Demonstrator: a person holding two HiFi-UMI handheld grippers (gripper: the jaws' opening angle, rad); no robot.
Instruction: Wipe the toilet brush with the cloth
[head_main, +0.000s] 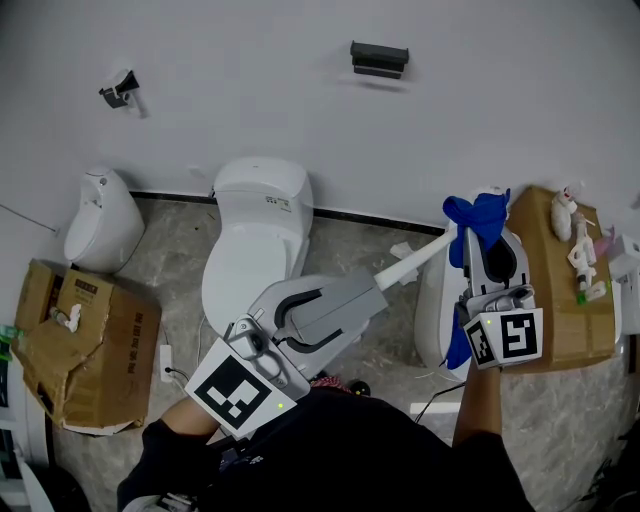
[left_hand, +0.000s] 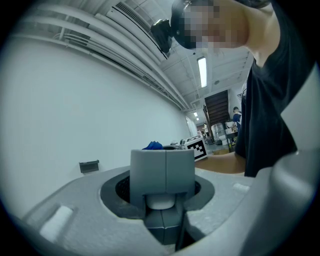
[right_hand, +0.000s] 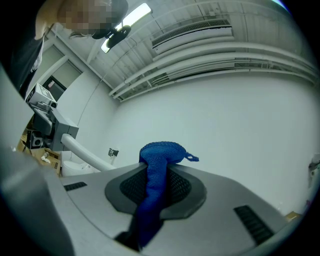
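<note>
No words or numbers are legible; the small label (head_main: 277, 200) on the toilet (head_main: 250, 262) is too blurred to read

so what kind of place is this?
Likely a mock-up bathroom for testing: a toilet and a urinal stand on the floor against a bare wall, beside a torn cardboard box.

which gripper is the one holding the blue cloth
The right gripper: the blue cloth is pinched between its jaws and hangs down its side. The left gripper instead grips the toilet brush by its white handle.
</note>
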